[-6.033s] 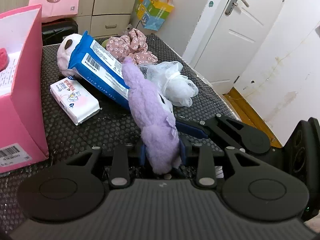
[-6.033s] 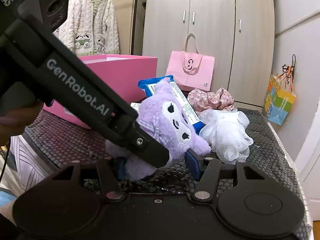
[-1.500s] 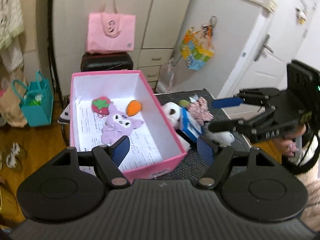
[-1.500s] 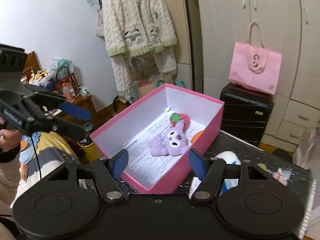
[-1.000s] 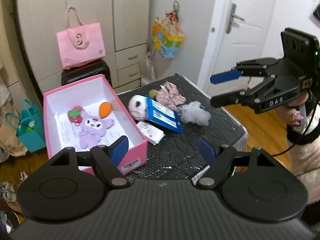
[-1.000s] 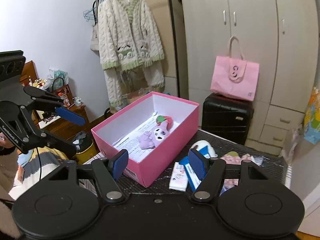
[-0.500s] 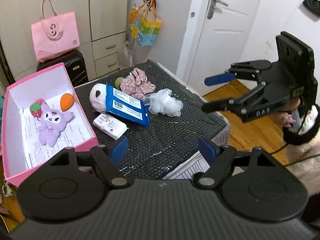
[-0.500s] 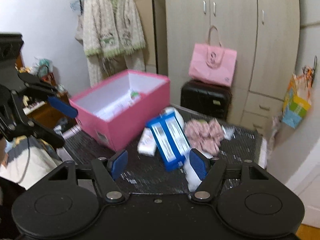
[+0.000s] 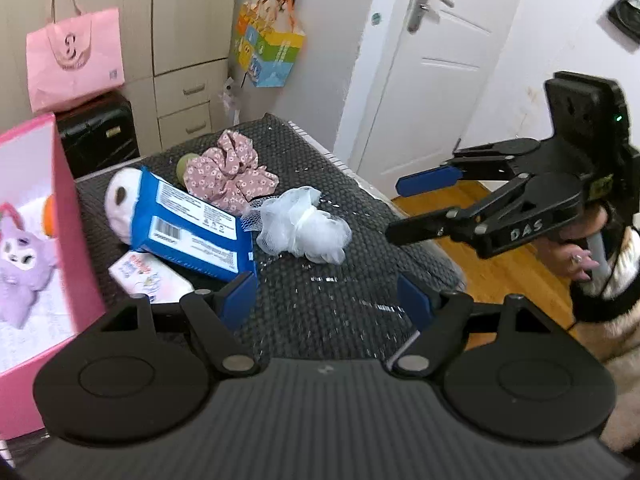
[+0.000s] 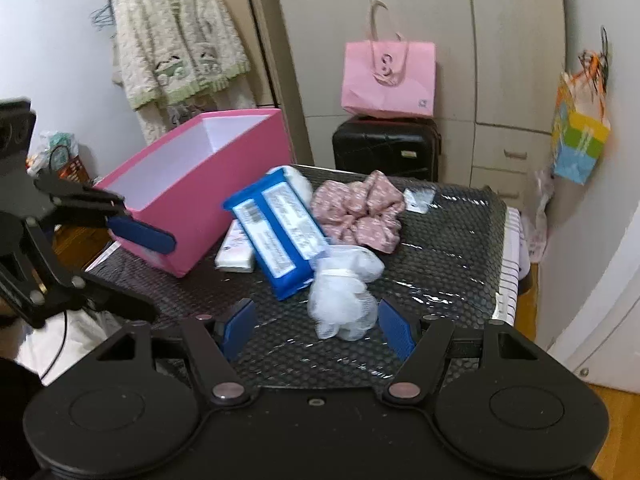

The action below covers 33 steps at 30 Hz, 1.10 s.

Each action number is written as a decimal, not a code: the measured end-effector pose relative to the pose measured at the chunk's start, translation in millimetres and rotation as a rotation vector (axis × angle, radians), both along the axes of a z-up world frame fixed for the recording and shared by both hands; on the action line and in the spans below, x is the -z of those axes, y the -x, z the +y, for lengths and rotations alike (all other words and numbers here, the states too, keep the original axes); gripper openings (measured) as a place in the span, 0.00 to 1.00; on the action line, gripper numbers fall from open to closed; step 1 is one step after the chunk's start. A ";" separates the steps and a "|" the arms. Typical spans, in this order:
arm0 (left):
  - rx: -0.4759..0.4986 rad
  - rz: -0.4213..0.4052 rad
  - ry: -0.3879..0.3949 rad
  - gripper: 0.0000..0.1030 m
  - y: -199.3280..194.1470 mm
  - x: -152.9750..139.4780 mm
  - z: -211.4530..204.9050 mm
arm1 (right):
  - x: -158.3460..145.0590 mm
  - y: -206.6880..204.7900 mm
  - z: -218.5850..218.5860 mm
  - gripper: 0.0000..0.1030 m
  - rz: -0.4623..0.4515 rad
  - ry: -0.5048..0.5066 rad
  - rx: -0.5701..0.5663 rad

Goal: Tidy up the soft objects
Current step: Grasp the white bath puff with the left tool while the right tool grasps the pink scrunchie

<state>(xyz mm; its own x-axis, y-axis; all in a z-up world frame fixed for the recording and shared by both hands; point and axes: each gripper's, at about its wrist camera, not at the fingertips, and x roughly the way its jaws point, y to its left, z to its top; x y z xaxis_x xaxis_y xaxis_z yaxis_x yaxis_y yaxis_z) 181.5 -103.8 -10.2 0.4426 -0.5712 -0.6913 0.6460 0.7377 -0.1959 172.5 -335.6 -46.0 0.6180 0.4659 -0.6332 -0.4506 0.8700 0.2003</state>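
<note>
A white mesh bath puff [image 9: 306, 226] [image 10: 347, 300] lies on the dark mat, near a pink floral scrunchie [image 9: 228, 172] [image 10: 358, 210], a blue wipes pack [image 9: 192, 226] [image 10: 280, 232], a small white tissue pack [image 9: 150, 276] [image 10: 236, 250] and a white plush [image 9: 120, 206]. The purple plush [image 9: 22, 264] lies in the pink box [image 9: 60, 208] [image 10: 192, 188]. My left gripper [image 9: 328, 300] is open and empty above the mat's near side. My right gripper [image 10: 316, 330] is open and empty, with the puff just beyond its fingertips.
A pink bag [image 10: 388, 80] sits on a black suitcase [image 10: 386, 148] behind the table. A colourful bag [image 9: 272, 52] hangs by the white door [image 9: 432, 68]. The mat's right edge [image 10: 506, 264] drops to a wood floor [image 9: 500, 272].
Both grippers have dropped lower and nearer to the table. The right gripper has swung toward the white puff, which now sits just beyond its fingertips. Both stay open.
</note>
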 end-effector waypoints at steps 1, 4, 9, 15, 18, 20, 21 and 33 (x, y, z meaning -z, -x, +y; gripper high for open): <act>-0.019 0.012 0.004 0.75 -6.2 5.7 -4.0 | 1.4 -6.4 -3.3 0.71 0.012 -0.023 0.025; -0.050 0.013 0.016 0.75 -18.2 18.1 -15.9 | 1.0 -21.0 -10.9 0.71 0.035 -0.089 0.057; -0.065 -0.020 0.025 0.75 -33.4 36.6 -39.2 | 2.7 -43.6 -10.5 0.71 0.052 -0.102 0.058; -0.069 0.056 0.060 0.75 -56.6 61.0 -53.9 | 8.6 -73.9 -10.1 0.71 0.046 -0.084 0.062; -0.086 0.005 0.050 0.75 -61.7 64.5 -59.5 | 7.9 -90.2 -12.3 0.71 0.040 -0.099 0.052; -0.103 -0.064 0.041 0.75 -63.7 64.8 -63.0 | 8.2 -103.7 -12.6 0.71 0.043 -0.119 0.042; -0.109 -0.091 0.039 0.75 -65.4 64.3 -64.2 | 9.0 -109.0 -12.1 0.71 0.042 -0.124 0.036; -0.131 -0.090 0.042 0.63 -77.8 82.8 -73.8 | 41.5 -175.3 19.3 0.79 0.099 -0.064 -0.061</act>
